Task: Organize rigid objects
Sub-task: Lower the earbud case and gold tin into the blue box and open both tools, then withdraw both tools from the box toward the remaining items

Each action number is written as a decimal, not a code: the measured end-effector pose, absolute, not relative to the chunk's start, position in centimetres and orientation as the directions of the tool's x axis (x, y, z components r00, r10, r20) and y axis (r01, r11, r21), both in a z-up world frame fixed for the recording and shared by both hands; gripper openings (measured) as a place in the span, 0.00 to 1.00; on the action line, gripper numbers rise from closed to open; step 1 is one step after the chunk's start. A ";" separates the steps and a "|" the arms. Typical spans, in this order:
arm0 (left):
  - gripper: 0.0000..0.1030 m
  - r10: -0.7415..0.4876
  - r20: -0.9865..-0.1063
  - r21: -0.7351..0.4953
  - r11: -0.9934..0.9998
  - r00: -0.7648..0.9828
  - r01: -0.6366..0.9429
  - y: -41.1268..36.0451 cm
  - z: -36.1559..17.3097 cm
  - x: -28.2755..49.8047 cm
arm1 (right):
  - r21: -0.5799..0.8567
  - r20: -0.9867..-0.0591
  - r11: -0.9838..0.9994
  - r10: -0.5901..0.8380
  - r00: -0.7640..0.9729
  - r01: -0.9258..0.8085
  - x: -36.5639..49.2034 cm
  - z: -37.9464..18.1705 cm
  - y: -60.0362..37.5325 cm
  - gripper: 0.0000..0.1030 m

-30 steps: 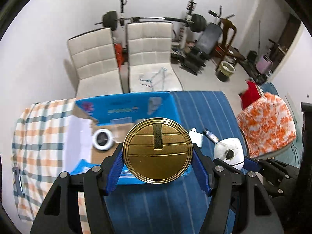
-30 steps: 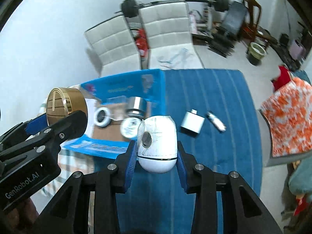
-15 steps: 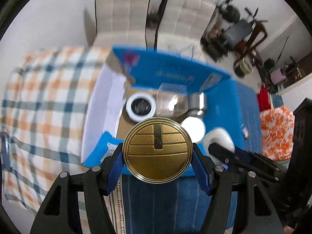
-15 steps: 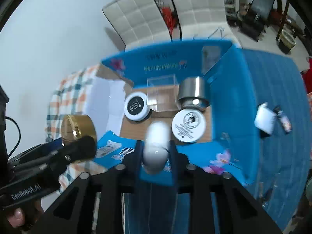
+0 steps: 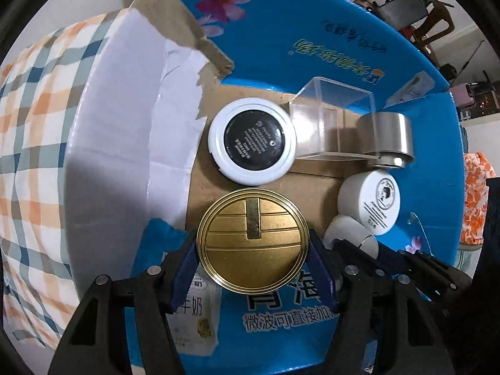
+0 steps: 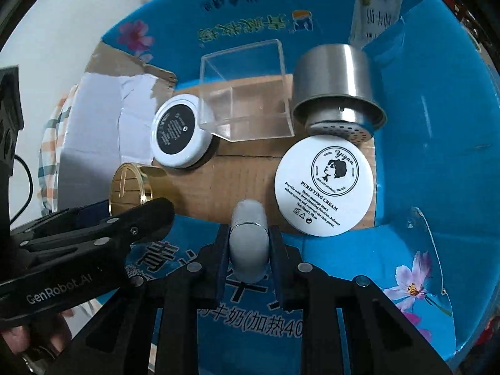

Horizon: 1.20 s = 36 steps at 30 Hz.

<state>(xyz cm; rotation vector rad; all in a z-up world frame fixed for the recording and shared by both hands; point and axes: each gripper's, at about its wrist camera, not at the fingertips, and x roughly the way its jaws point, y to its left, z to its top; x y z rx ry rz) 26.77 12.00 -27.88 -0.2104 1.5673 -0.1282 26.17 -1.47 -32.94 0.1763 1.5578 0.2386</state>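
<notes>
Inside the blue box (image 6: 431,143), bare cardboard floor (image 6: 225,184) is left open in front of the black-topped jar (image 6: 178,131). The back is blocked by the clear cube (image 6: 247,93) and steel cup (image 6: 337,90). The right is taken by the white cream jar (image 6: 325,187). The left is walled by a white flap (image 5: 131,125).

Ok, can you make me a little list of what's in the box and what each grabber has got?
box: blue cardboard box, open, brown floor
already inside: black-topped white jar, clear plastic cube, silver metal cup on its side, white cream jar
left gripper: clamped on a round gold tin, over the box floor
right gripper: clamped on a white rounded object, jaws just narrowed on it
touching floor yet: cannot tell
</notes>
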 end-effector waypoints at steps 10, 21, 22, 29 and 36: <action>0.80 -0.164 -0.986 -0.163 0.985 -0.012 -0.048 12.1 -26.9 25.8 | 0.179 -0.984 0.983 0.178 -0.020 -0.042 26.7 -32.5 -1.0 0.46; 0.99 -0.096 -0.993 -0.097 0.995 0.069 -0.024 11.6 -22.4 24.2 | 0.082 -0.994 0.996 0.084 0.067 -0.038 25.6 -28.9 -2.1 0.87; 0.99 -0.087 -0.993 -0.089 0.996 0.080 -0.022 11.6 -21.9 23.9 | 0.070 -0.994 0.997 0.074 0.079 -0.045 25.4 -28.3 -2.1 0.87; 0.99 -0.051 -0.980 -0.057 0.998 0.193 -0.025 11.0 -17.6 22.8 | 0.094 -0.981 0.993 0.105 0.165 -0.070 23.5 -23.3 -3.2 0.87; 0.99 -0.019 -0.950 -0.032 0.999 0.313 -0.038 9.7 -12.0 20.4 | 0.114 -0.950 0.989 0.135 0.281 -0.090 19.9 -16.6 -5.2 0.87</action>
